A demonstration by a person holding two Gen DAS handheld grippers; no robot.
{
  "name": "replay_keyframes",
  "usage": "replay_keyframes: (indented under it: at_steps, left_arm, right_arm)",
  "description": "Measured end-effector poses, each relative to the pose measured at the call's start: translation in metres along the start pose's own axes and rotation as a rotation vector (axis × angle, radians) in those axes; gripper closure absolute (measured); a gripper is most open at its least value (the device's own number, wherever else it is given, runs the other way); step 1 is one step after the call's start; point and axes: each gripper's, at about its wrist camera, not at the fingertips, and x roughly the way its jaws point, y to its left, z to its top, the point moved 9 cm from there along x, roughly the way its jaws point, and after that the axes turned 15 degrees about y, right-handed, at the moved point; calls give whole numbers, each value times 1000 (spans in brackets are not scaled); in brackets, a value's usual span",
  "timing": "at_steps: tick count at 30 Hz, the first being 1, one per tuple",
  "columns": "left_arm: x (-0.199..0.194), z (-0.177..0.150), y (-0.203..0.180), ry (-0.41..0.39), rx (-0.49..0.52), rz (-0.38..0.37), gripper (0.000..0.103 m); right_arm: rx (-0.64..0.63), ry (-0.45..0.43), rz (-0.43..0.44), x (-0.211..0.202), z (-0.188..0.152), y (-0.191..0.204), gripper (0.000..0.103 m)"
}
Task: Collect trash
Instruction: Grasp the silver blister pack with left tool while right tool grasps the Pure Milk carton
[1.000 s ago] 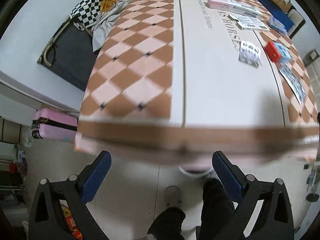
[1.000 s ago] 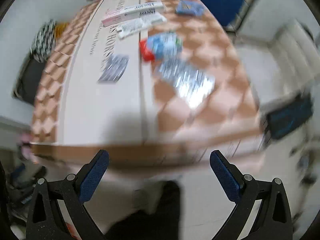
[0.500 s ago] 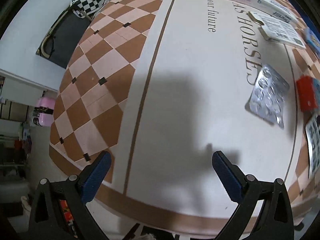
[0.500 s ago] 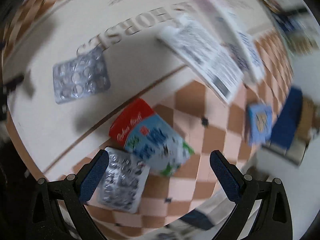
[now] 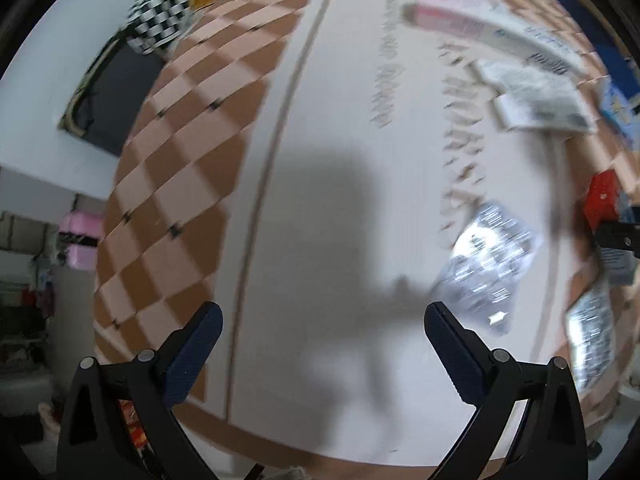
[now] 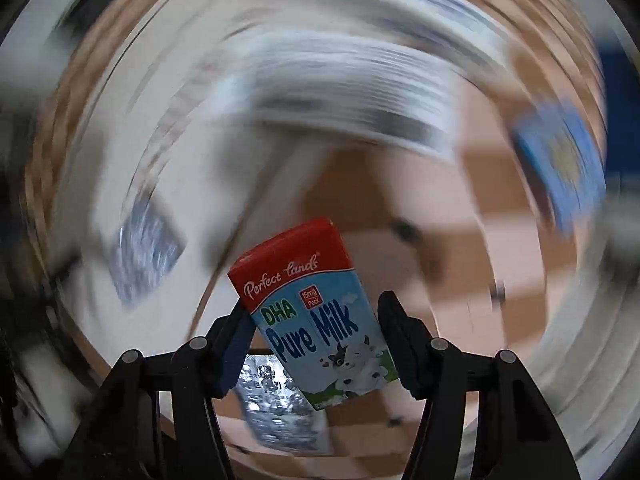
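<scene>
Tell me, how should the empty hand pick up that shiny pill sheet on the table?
The blister pack lies flat and thin, so probably pinch one long edge. Bring the open left gripper down from above, one of its fingers sliding under the near edge, since nothing sticks up to grab.

Home room: checkered tablecloth (image 5: 168, 184), pink suitcase (image 5: 80, 232), folding cot (image 5: 108, 100).

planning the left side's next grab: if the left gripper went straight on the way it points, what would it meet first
Probably bare tablecloth: the open left gripper points there. The blister pack lies right of that line.
</scene>
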Motion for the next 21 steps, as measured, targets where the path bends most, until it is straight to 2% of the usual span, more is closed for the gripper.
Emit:
replay_keyframes:
  at_steps: [2, 6, 8, 9, 10, 13, 15, 17, 18, 19, 21]
  left_arm:
    - [-3, 8, -17, 9, 48, -42, 0]
    - [1, 17, -51, 52, 161, -85, 0]
    - [10, 20, -67, 84, 223, -82, 0]
    - [14, 21, -73, 100, 243, -73, 0]
    - [19, 21, -76, 119, 261, -62, 0]
    - [29, 22, -81, 139, 296, -35, 1]
    - [27, 22, -79, 121, 294, -63, 11]
    - [23, 20, -78, 109, 279, -92, 32]
    - [20, 20, -78, 97, 277, -94, 37]
    - [18, 18, -77, 88, 276, -96, 47]
    - [16, 17, -75, 82, 268, -90, 50]
  right_arm:
    - [171, -39, 62, -3, -10, -37, 40]
    - [380, -90, 131, -5, -30, -87, 39]
    - [410, -70, 161, 0, -36, -99, 36]
    - [415, -64, 177, 3, -37, -103, 27]
    - [413, -72, 183, 3, -38, -107, 24]
    - [379, -106, 133, 1, -39, -117, 23]
    - [353, -102, 125, 3, -33, -118, 22]
    - [327, -88, 98, 7, -28, -115, 22]
    - [321, -82, 87, 4, -20, -105, 22]
    - [318, -71, 69, 9, -20, -106, 22]
    - [312, -56, 57, 16, -18, -98, 23]
